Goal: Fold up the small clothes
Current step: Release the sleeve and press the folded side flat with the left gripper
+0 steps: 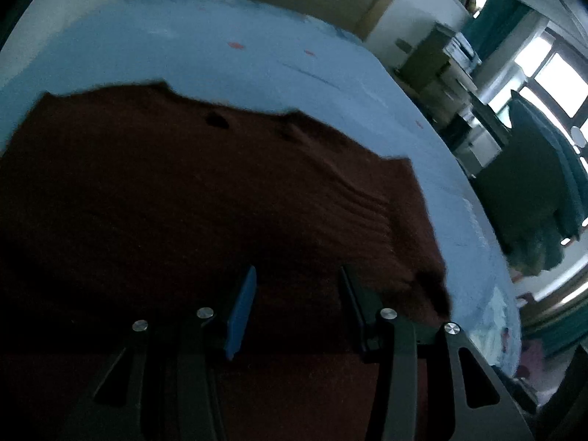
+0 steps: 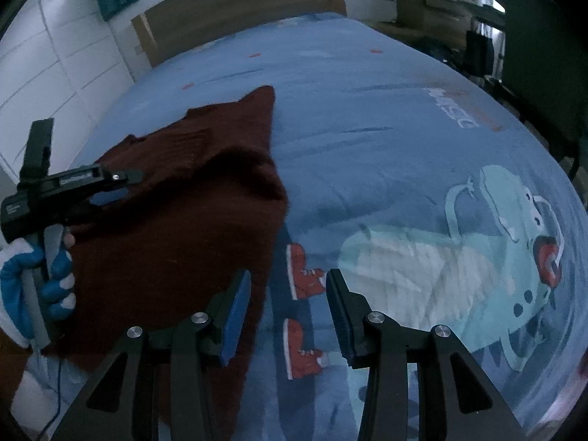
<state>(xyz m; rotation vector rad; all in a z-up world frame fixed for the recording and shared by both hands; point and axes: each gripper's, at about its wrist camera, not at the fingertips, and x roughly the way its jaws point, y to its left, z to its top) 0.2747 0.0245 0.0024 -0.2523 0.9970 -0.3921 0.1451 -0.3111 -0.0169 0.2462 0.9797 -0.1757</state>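
A dark red knitted garment (image 1: 205, 198) lies on the blue bed cover (image 1: 228, 58), partly folded with a raised fold. It also shows in the right wrist view (image 2: 191, 198) at the left. My left gripper (image 1: 296, 279) is open, close above the garment, nothing between its fingers. The left gripper's body (image 2: 70, 183) shows in the right wrist view, held by a blue-gloved hand (image 2: 55, 279) over the garment's left part. My right gripper (image 2: 288, 283) is open and empty, above the garment's right edge and the bed cover (image 2: 367, 128).
The bed cover carries a cartoon dog print (image 2: 477, 257) and red sneaker prints (image 2: 305, 275). A wooden headboard (image 2: 239, 11) stands at the far end. Shelves and boxes (image 1: 437, 73) and a window (image 1: 551, 84) lie beyond the bed's right side.
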